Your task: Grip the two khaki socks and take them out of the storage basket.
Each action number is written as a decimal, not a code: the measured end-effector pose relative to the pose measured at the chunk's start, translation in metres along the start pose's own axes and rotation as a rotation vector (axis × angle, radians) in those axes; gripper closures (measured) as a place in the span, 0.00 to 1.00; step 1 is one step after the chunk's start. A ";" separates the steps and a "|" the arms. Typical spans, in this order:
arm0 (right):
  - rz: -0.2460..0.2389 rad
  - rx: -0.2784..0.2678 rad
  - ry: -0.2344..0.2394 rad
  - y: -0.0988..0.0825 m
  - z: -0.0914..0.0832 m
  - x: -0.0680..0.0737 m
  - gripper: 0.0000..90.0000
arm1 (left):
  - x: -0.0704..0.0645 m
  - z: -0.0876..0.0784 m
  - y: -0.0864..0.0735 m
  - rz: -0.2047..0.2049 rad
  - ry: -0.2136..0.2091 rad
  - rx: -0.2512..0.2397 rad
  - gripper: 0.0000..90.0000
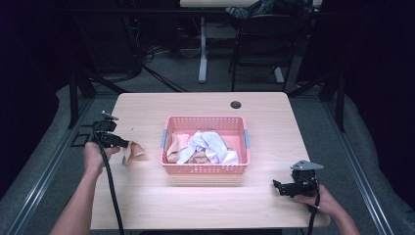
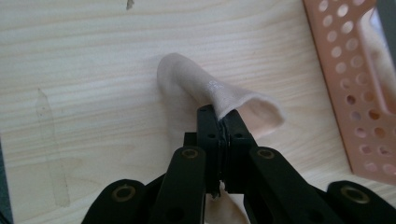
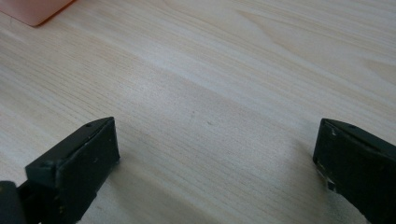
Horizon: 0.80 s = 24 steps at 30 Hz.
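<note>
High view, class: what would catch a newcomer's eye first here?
The pink basket at the middle of the table, heaped with pale and white cloths. Left of it, the left gripper is shut on a peach cloth piece. The right gripper rests open near the front right corner.

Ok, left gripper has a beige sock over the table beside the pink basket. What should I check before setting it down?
1. Grip: left gripper jaws closed on the beige sock, pinched near its open end. Ok.
2. Sock is out of the pink basket, to its left. Ok.
3. Drop spot: bare table under and around the sock. Ok.
4. Sock touching the table: cannot tell.
5. Right gripper jaws wide apart, nothing between them, over bare wood near the table's right front edge, away from the sock. Ok.
6. Remaining laundry: white and beige pieces lie in the basket. Not ok, more to take out.
</note>
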State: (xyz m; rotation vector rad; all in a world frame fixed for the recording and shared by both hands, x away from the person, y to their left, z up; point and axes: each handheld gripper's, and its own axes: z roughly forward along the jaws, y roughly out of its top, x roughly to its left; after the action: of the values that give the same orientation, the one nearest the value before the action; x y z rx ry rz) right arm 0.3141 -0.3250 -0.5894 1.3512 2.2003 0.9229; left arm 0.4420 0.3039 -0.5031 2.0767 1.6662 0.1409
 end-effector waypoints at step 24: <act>-0.003 0.003 0.002 0.000 0.000 0.000 0.00 | -0.056 -0.052 0.023 0.150 -0.013 -0.104 0.04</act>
State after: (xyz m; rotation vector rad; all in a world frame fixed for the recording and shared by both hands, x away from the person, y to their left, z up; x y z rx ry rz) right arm 0.3142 -0.3253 -0.5893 1.3478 2.2053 0.9209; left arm 0.4292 0.2629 -0.4359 2.1175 1.4632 0.2571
